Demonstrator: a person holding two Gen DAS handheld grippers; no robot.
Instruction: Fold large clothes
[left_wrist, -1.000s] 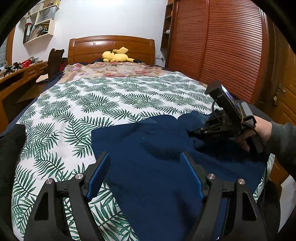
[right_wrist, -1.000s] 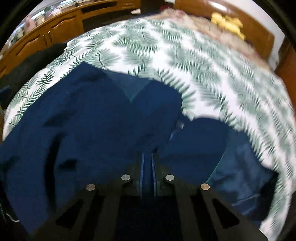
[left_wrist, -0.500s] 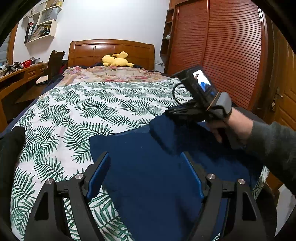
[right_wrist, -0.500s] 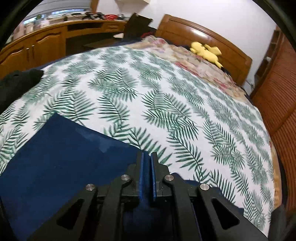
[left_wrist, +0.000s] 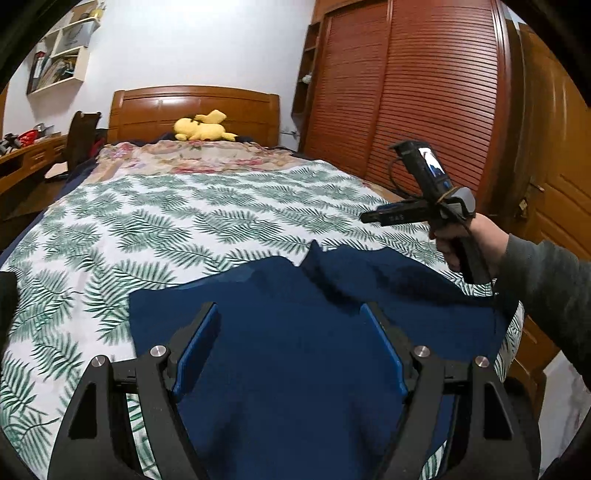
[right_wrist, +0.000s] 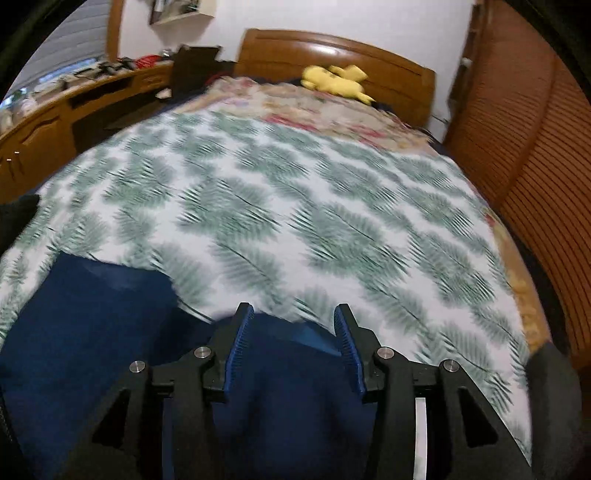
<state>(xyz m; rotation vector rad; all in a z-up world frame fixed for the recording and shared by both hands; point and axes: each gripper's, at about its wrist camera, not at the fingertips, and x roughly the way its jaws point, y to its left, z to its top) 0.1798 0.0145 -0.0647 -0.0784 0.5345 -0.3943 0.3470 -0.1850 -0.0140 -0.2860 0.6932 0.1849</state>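
A large dark blue garment lies spread on the near end of the bed; it also shows in the right wrist view. A loose fold of it stands ruffled near its far edge. My left gripper is open and empty, hovering above the garment's middle. My right gripper is open and empty above the garment's far edge. In the left wrist view the right gripper is held up in the air at the right, clear of the cloth.
The bed has a white cover with green fern leaves, a floral blanket and a yellow plush toy by the wooden headboard. A louvred wooden wardrobe stands on the right, a desk on the left. Dark cloth lies at the bed's left edge.
My right gripper was shut on a fold of the blue garment and carried it up and across; now it has opened, let the cloth drop, and risen to the right. My left gripper stayed open.
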